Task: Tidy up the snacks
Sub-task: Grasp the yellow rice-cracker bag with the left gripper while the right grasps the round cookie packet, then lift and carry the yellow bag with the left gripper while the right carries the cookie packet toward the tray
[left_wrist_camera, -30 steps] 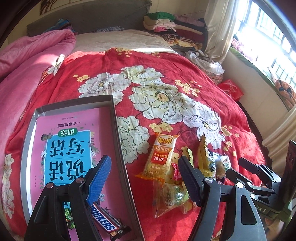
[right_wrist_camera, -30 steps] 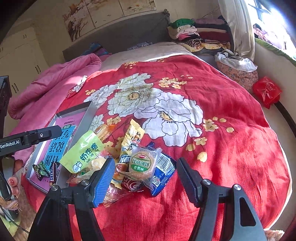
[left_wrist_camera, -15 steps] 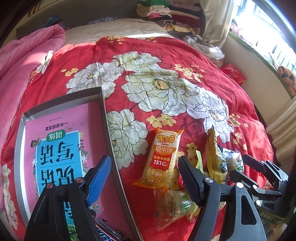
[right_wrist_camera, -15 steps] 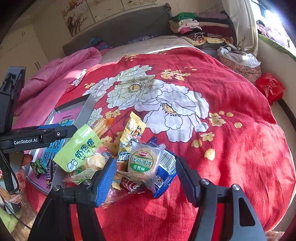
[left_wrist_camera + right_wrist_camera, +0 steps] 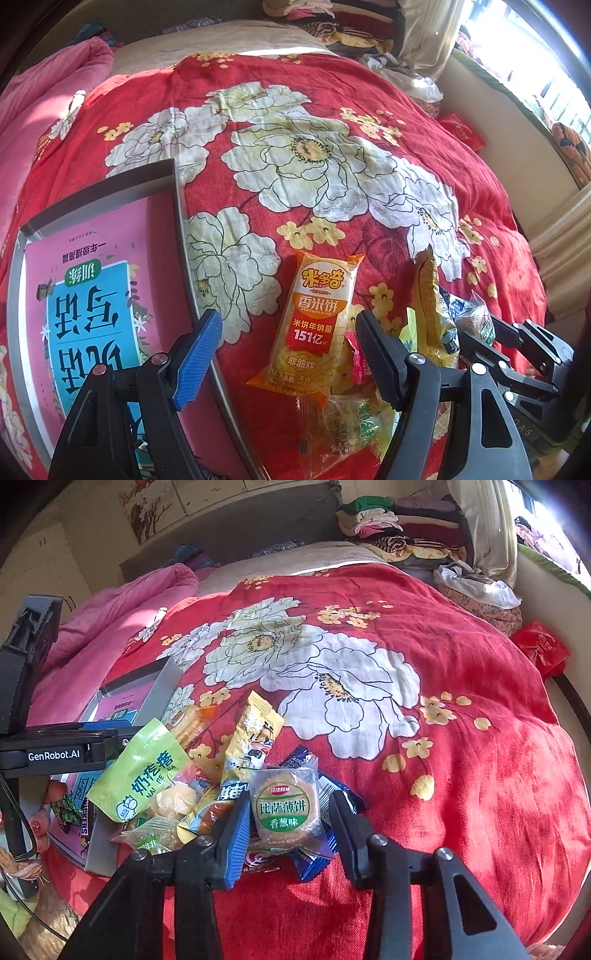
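Observation:
A heap of snack packets lies on the red flowered bedspread. My left gripper hangs open over an orange rice-cracker packet, which lies flat between its fingers, apart from both pads. Left of it sits a grey tray with a pink book inside. My right gripper is closing its jaws on a round green-labelled biscuit packet, and both pads touch the wrapper's edges. Around that packet lie a green milk-candy bag, a yellow packet and a blue packet.
A chocolate bar lies in the tray near the left gripper's body. A pink quilt lies at the left and folded clothes at the bed's head. A red bag sits off the bed's right edge.
The left gripper has come down and forward, so the orange packet now lies between its fingers. The right gripper's jaws have narrowed from wide apart onto the biscuit packet.

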`<state>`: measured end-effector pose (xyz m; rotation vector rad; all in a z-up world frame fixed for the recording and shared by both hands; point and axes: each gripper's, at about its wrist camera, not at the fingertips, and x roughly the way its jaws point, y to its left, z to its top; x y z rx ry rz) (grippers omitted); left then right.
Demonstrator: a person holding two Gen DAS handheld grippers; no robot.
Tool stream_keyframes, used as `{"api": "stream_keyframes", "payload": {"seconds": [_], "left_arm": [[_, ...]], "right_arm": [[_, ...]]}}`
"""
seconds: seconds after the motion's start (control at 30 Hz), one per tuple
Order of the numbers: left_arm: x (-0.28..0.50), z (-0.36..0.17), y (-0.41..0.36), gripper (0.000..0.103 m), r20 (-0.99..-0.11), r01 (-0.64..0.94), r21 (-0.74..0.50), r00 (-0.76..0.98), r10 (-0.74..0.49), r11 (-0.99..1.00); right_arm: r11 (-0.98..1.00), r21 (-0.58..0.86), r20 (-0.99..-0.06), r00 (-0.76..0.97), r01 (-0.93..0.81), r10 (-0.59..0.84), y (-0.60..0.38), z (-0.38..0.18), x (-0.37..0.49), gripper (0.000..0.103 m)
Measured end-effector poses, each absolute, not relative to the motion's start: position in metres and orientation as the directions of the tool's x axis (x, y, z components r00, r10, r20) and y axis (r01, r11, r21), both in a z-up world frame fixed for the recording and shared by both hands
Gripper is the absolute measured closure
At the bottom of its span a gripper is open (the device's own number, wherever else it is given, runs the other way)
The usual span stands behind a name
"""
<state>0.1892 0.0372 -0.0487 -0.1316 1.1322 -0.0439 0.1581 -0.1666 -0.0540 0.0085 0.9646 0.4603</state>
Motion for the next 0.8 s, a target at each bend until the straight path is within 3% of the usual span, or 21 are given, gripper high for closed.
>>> {"api": "stream_keyframes", "payload": {"seconds": [0.3,0.43,0.57,0.8], "left_arm": [[0.204,-0.061,0.034,0.027,-0.913,-0.026,-0.155,0.385,-0.133,0.988],[0.206,-0.068,0.028,0.041,-0.922,-0.020,-0.161,0.361,-0.143,0.987],[0.208,-0.072,0.023,0.063,-0.925,-0.006,-0.165,0.348,-0.152,0.986],[0.205,-0.072,0.029,0.066,-0.913,-0.019,-0.212,0.361,-0.190,0.977]], "right_arm": [[0.900,0.222,-0.785,0.479,-0.374,0.393,-0.166,-0.055,0.163,0.068],[0.897,0.245,-0.776,0.480,-0.368,0.409,-0.169,-0.053,0.164,0.068],[0.895,0.262,-0.764,0.489,-0.361,0.421,-0.171,-0.051,0.166,0.068],[0.889,0.275,-0.744,0.505,-0.366,0.438,-0.173,-0.045,0.165,0.068]]}}
